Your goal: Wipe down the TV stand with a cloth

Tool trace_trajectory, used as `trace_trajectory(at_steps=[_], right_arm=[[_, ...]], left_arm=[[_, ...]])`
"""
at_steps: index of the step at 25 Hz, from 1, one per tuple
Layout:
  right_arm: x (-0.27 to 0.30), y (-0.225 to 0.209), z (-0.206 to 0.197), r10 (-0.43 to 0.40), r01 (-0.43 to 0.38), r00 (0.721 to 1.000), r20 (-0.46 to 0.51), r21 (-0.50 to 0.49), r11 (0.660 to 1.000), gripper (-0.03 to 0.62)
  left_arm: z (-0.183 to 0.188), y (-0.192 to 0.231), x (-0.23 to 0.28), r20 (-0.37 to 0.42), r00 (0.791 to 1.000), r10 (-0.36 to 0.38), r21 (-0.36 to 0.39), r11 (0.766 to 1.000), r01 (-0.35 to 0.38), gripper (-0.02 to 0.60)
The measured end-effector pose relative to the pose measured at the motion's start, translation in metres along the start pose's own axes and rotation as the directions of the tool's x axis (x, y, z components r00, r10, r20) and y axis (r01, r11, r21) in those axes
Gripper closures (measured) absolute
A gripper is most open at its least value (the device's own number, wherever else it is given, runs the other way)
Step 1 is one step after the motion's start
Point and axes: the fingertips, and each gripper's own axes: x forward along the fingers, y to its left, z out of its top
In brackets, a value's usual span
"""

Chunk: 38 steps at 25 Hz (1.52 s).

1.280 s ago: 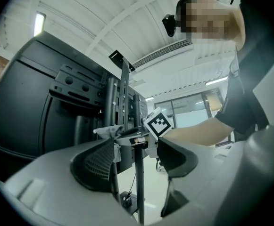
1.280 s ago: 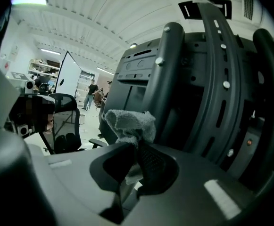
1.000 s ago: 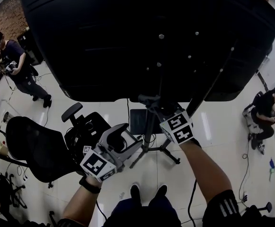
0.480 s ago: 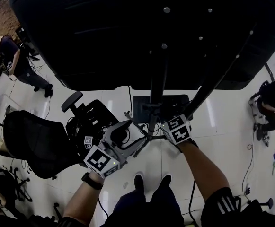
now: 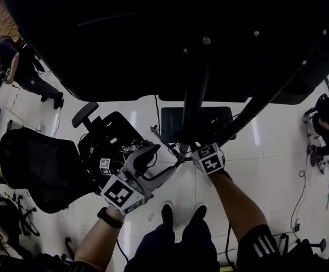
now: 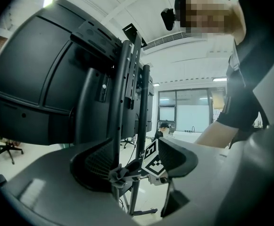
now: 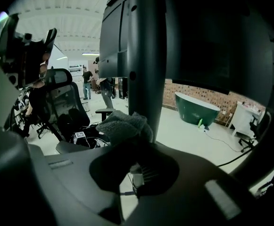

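Right claw [image 7: 129, 147] was clamped on a grey cloth [image 7: 125, 125]. The cloth was bunched up and stuck out past the jaw tips. It was pressed against the stand pole [image 7: 146, 55], which ran straight up directly ahead of the claw. Contact was on the pole's left side as that claw saw it. The back of the TV [image 7: 207, 41] sat high above the claw and to its right. A green tub [image 7: 196, 108] was far off ahead-right, by a brick wall [image 7: 207, 97]. An office chair [image 7: 63, 95] was ahead-left, well apart.

Left claw [image 6: 134, 166] had its jaws wide apart with nothing gripped. The same pole stood just ahead of it, rising behind the left jaw; contact could not be told. The right claw's marker cube [image 6: 154, 159] showed through the gap between the left claw's jaws, beyond them and nearer the right jaw. A small grey lump at the pole, just left of that cube, looked like the cloth but was too small to be sure.

In the head view both claws pointed at the pole low down, the left claw to its left and the right claw right at it. Both were near the stand's flat black base [image 5: 195, 123] on the white floor [image 5: 266, 157]. The person's shoes [image 5: 181, 213] were behind both claws.
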Motion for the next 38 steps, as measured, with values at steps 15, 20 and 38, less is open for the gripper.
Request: trace_trajectory(at_steps=[15, 20, 38], right_arm=[[0.054, 0.007, -0.069, 0.014, -0.009, 0.996, -0.09, 0.054, 0.998, 0.571], [0.076, 0.009, -0.099, 0.022, -0.011, 0.988, -0.152, 0.07, 0.998, 0.571], [0.106, 0.011, -0.151, 0.066, -0.036, 0.97, -0.233, 0.13, 0.991, 0.571]], left_arm=[[-0.042, 0.007, 0.004, -0.041, 0.999, 0.012, -0.038, 0.999, -0.013, 0.263], [-0.048, 0.011, 0.003, -0.032, 0.999, 0.017, -0.029, 0.999, -0.018, 0.262], [-0.055, 0.015, 0.006, -0.041, 0.999, 0.025, -0.017, 1.0, -0.026, 0.261]])
